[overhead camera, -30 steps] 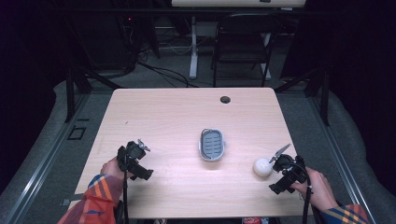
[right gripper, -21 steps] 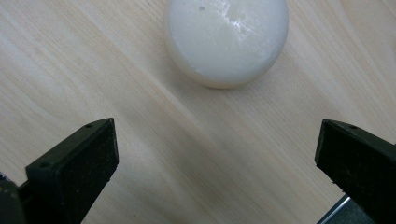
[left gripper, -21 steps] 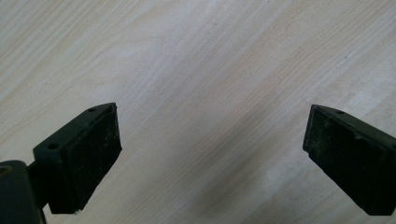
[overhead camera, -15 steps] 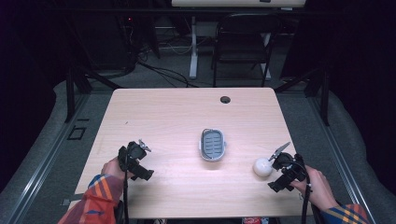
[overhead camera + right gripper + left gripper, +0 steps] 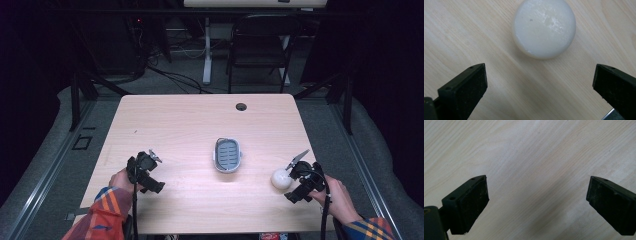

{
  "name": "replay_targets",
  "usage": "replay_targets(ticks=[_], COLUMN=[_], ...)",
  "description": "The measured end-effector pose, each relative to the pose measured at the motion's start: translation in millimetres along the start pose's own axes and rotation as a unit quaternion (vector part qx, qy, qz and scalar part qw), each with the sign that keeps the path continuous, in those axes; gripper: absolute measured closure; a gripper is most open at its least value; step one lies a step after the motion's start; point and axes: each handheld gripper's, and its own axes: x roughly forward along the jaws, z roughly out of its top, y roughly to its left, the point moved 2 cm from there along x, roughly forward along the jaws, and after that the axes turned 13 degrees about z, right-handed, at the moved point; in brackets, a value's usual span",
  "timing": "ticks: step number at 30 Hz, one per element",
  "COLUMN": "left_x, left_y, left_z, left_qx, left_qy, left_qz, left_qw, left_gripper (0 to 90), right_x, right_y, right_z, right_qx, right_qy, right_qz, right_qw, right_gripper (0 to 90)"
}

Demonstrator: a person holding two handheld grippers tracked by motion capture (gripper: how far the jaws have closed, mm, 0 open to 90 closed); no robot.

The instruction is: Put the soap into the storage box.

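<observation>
A round white soap bar (image 5: pixel 280 179) lies on the light wood table (image 5: pixel 190 125) near its front right. My right gripper (image 5: pixel 294 176) hovers just right of it with its jaws spread wide; in the right gripper view the soap (image 5: pixel 544 27) lies ahead of the open jaws (image 5: pixel 540 85), not between them. A grey oval soap dish (image 5: pixel 228 154) with a slotted blue-grey insert rests at the table's middle. My left gripper (image 5: pixel 144 165) is at the front left, open (image 5: pixel 536 205) over bare wood, holding nothing.
A small dark cable hole (image 5: pixel 241 106) sits near the table's far edge. Behind the table stand a dark chair (image 5: pixel 260 47) and a white desk leg (image 5: pixel 206 50) with cables on the floor. Bare wood lies between the dish and either gripper.
My right gripper has edged slightly left, closer to the soap. The left gripper, the soap and the dish have stayed put.
</observation>
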Motion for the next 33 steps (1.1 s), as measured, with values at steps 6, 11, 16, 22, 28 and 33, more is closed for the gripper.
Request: replay_targets(ticks=[6,11,16,22,28,33], left_x=[0.7,0.9,0.8,0.7,0.7,0.7], left_y=[-0.5,-0.7,-0.7,-0.6,-0.5,-0.2], left_z=[0.5,0.7,0.7,0.4,0.5,0.5], left_qx=[-0.001,-0.002,-0.002,-0.003,-0.001,0.000], left_qy=[0.001,0.001,0.000,0.000,0.000,0.000], left_qz=[-0.001,0.000,-0.001,-0.002,-0.002,0.000], left_qw=[1.0000,1.0000,1.0000,1.0000,1.0000,1.0000], left_gripper=[4.1,4.1,4.1,4.1,4.1,4.1], right_x=[1.6,2.9,3.4,10.3,12.9,16.4], right_y=[-0.9,-2.0,-3.8,-3.0,-6.3,-9.3], right_z=[6.4,11.2,16.2,22.5,28.9,34.6], right_qx=[0.007,0.002,-0.007,-0.006,-0.015,-0.021], right_qy=[-0.024,-0.022,-0.014,-0.023,-0.006,0.013], right_qz=[0.015,0.021,0.026,0.034,0.021,0.018], right_qw=[0.9996,0.9995,0.9995,0.9991,0.9996,0.9995], right_gripper=[0.0,0.0,0.0,0.0,0.0,0.0])
